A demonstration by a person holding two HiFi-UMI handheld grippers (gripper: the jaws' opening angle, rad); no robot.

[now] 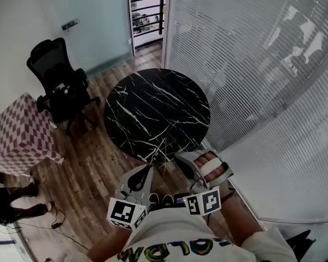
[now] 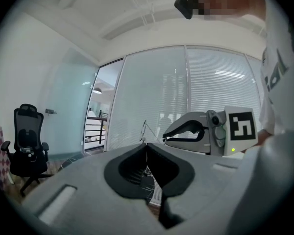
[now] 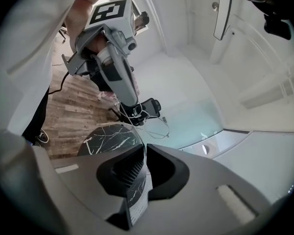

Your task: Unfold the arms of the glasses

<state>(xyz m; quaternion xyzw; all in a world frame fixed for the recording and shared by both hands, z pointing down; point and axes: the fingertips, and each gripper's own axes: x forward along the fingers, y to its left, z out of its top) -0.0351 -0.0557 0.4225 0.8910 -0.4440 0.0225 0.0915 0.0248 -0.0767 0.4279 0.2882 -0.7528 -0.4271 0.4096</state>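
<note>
The left gripper [image 1: 149, 167] has its fingers closed on the thin wire glasses [image 3: 154, 127], which stick out just past its fingertips. The right gripper [image 1: 178, 157] has its fingers pinched almost together on one thin arm of the glasses, right at their tips. Beyond both sets of fingertips lies a black table [image 1: 153, 108].

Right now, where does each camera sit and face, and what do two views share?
Head view: on the person's head, steeply down at the marble table; left gripper, right gripper, shirt show.
Left gripper view: along its jaws toward the blinds; right gripper shows.
Right gripper view: along its jaws toward table, floor; left gripper shows.
Both gripper views share the glasses.
</note>
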